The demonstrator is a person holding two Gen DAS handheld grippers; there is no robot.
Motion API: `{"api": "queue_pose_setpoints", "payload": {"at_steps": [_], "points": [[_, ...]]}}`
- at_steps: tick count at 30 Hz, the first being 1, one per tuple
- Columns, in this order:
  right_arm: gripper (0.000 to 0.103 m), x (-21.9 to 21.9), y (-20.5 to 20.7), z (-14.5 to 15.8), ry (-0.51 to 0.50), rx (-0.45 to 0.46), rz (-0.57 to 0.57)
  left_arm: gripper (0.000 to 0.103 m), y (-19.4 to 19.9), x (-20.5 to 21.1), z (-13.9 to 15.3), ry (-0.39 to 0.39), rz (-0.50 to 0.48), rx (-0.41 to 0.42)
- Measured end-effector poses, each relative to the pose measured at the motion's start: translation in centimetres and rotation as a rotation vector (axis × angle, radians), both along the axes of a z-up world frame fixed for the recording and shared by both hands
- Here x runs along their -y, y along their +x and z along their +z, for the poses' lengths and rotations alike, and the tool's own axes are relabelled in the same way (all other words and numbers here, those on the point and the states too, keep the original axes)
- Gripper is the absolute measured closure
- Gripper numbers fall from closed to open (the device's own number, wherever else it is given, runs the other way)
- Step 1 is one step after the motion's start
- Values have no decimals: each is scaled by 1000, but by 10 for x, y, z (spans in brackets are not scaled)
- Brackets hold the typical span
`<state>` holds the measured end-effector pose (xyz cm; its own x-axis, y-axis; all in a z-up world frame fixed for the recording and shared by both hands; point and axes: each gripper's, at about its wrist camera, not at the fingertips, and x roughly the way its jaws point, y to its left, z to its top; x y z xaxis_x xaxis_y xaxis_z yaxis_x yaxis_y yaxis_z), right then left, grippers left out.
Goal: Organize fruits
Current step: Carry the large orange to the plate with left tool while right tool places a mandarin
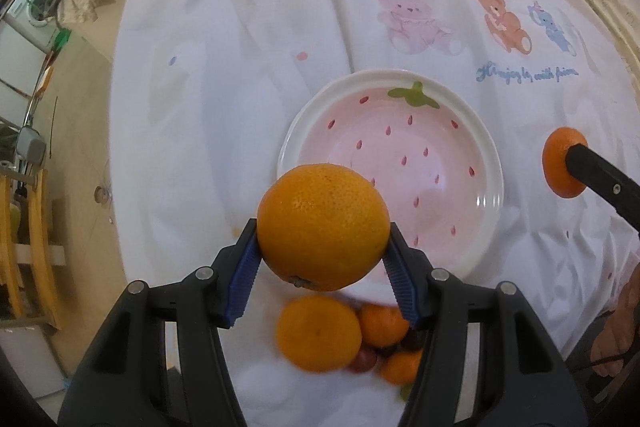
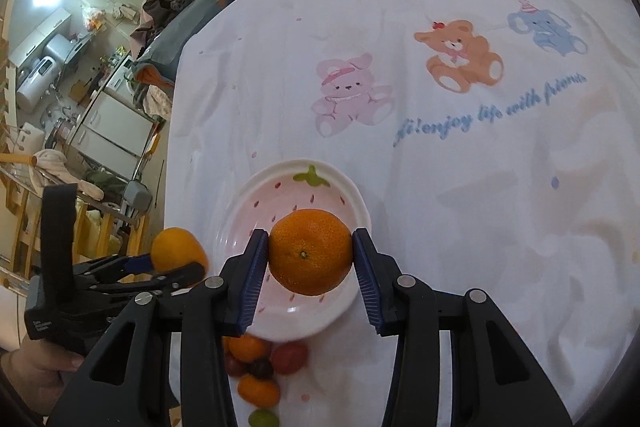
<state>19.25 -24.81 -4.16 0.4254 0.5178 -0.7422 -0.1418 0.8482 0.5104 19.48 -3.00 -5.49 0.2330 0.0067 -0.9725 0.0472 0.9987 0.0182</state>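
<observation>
Left gripper (image 1: 323,247): in my left hand, blue pads pressed on either side of a large orange (image 1: 323,227), holding it in the air at the near rim of the plate (image 1: 490,163). From the right wrist camera this same gripper (image 2: 160,267) shows at the left, orange (image 2: 176,249) at its tip.

Right gripper (image 2: 310,259): in my right hand, pinching a smaller, darker mandarin (image 2: 310,251), stem end facing the camera, held above the plate (image 2: 356,203). From the left wrist camera, only one black finger (image 1: 600,171) and the mandarin (image 1: 558,163) show, off to the plate's right.

Plate: white rim, pink strawberry pattern with a green leaf, nothing lying in it, set on a white cloth (image 1: 240,67) printed with cartoon bears.

Loose fruit pile (image 1: 352,343): on the cloth, just nearer me than the plate. One large orange, smaller orange fruits, several dark red round ones, one green one (image 2: 263,418). Blurred; exact kinds not clear.
</observation>
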Motion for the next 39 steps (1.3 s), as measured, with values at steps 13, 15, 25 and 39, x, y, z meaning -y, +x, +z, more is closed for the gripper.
{"api": "queue_pose_setpoints", "payload": {"at_steps": [13,15,25,39], "points": [[58,-15,54,-35,126,-95,31,48,37,7,-30,-5,-43,-11],[58,-21,59,-40,115,-105,45,48,41,9,-33,-11,-55,-17],[58,-36,80,-59,96,-157,75,47,55,16,-48,1,-85,-51],[55,-33,91,-73,133,-188,41,44,61,10,-56,-50,-36,-104]]}}
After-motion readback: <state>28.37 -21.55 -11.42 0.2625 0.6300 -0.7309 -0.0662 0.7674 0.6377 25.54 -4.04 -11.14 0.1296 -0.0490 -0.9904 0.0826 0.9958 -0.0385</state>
